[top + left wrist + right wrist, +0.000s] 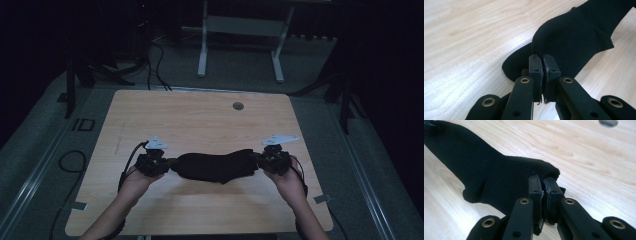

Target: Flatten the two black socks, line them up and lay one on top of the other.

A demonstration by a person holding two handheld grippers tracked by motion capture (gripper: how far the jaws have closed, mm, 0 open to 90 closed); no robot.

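A black knit cloth point(215, 166) hangs stretched between my two grippers above the near half of the wooden table point(200, 115). My left gripper point(170, 163) is shut on its left end. From the left gripper view the cloth point(574, 35) rises from between the pressed pads, where that gripper point(542, 58) pinches its edge. My right gripper point(257, 161) is shut on the right end. Its own view shows the cloth point(489, 177) running away to the upper left from the pinch of the gripper point(542, 180). The middle of the cloth sags a little.
A round grey grommet point(238, 106) sits in the tabletop near the far edge, and it is the grommet point(608, 122) at the top of the right gripper view. Beyond the table stand a white desk frame point(240, 30) and loose cables point(155, 65) on the floor.
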